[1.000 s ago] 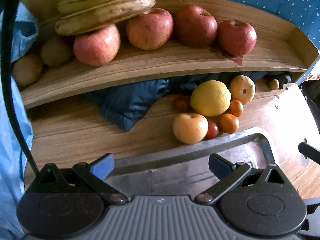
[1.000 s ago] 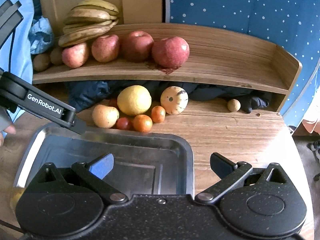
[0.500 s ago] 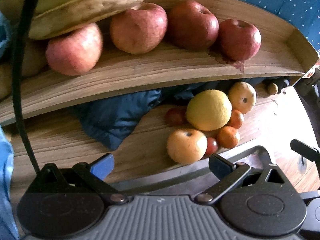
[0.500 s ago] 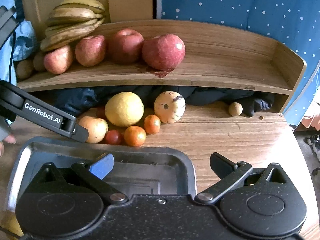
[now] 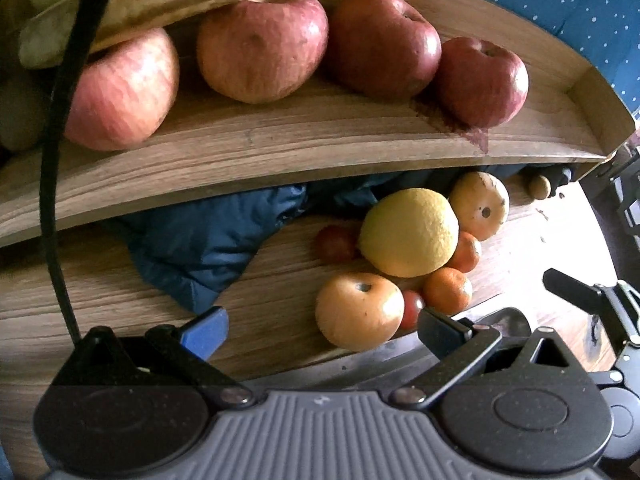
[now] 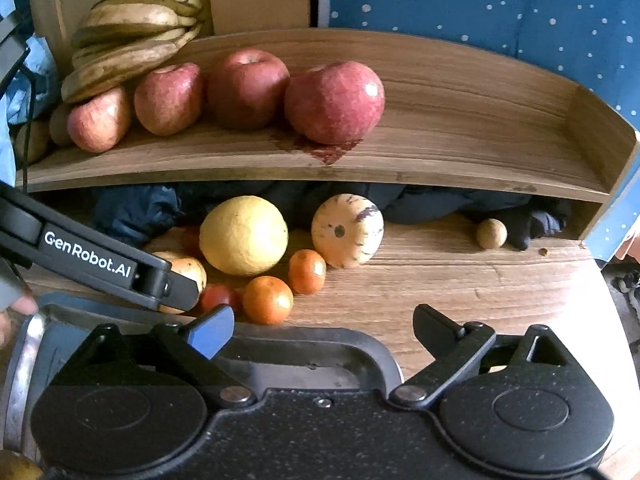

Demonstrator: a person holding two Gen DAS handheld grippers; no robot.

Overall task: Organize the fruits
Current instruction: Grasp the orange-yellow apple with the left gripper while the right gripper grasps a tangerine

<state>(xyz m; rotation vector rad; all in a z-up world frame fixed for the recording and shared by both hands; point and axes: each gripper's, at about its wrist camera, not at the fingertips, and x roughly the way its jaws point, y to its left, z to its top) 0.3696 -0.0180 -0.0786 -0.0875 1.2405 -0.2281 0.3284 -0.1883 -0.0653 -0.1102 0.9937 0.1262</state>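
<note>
Left wrist view
Left gripper: held wide open, nothing between its jaws.
Fruit pile: seen right of middle, on the wooden table.
Apples: lined up on the shelf, upper frame.

Right wrist view
Writing: "GenRobot.AI" is read at left, on the left gripper.
Right gripper: jaws just closing a little, nothing between them.
Metal tray: seen low in the frame.
Wall: blue with white dots, upper right.

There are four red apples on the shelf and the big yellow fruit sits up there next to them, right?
Not quite. The four apples are on the shelf, but the big yellow fruit lies on the table below it, among the small oranges. The right wrist view shows this.
</note>
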